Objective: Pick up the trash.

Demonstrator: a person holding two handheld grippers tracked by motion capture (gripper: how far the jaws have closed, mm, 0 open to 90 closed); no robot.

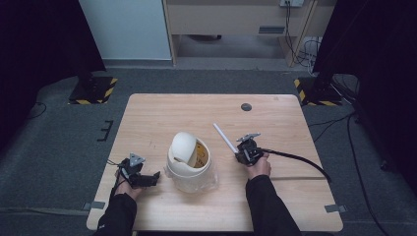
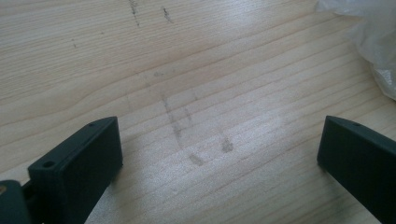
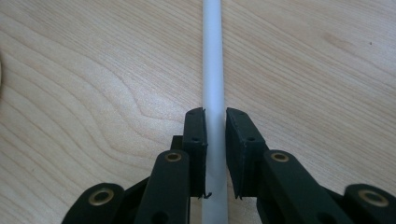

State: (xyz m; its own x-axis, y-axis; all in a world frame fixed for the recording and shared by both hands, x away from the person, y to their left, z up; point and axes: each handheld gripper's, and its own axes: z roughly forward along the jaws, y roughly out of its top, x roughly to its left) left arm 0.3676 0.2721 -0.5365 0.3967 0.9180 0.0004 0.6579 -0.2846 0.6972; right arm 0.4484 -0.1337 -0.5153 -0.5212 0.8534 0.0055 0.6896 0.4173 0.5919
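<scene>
While the right gripper [image 1: 244,153] pinches a white tube [image 3: 213,70] at about three o'clock from the lidded bin [image 1: 189,162], the left gripper [image 1: 147,179] waits spread at nine o'clock. Likely a pickup; next, lifting it toward the bin.

1. The left tongs [image 2: 219,154] point down at the counter [image 2: 187,60], with the two black jaws spread wide apart and nothing between them.
2. One jaw rises at the lower left, the other at the right edge.
3. The counter is pale wood with grain lines running across it, and faint grey scuff marks [image 2: 196,140] lie between the jaws.
4. A crumpled piece of clear plastic [image 2: 373,42] sits in the upper right corner, resting on the counter.
</scene>
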